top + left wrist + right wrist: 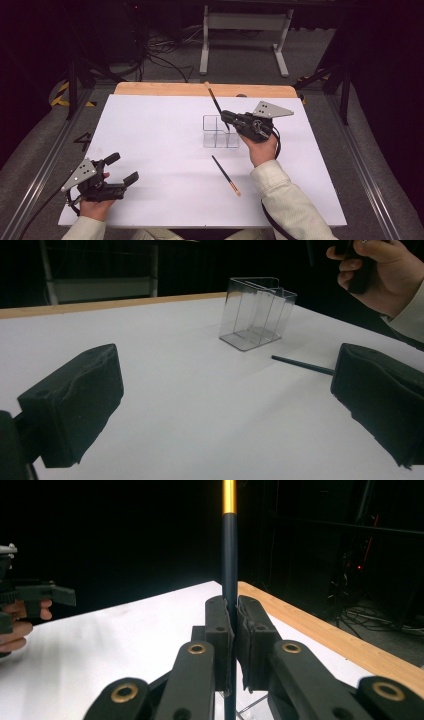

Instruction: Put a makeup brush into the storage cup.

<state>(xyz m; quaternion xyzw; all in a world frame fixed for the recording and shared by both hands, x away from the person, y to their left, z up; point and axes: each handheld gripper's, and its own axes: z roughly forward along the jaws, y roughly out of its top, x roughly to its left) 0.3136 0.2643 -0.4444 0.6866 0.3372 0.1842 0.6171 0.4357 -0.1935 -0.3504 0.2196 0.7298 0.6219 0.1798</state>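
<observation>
A clear plastic divided box [220, 132] stands on the white table [160, 145] right of centre; in the left gripper view the box [257, 312] is ahead. My right gripper [227, 118] is shut on a dark pencil [215, 101], held tilted just above the box, its tip over a back compartment. In the right gripper view the pencil [229, 555] rises between the closed pads, with a gold band near its top. A second dark pencil [225, 175] lies flat on the table in front of the box. At the front left my left gripper [121, 169] is open, holding nothing.
A wooden strip [205, 89] runs along the table's far edge. Beyond it are a metal stand [244, 37] and floor cables [165, 55]. Metal rails flank the table on both sides.
</observation>
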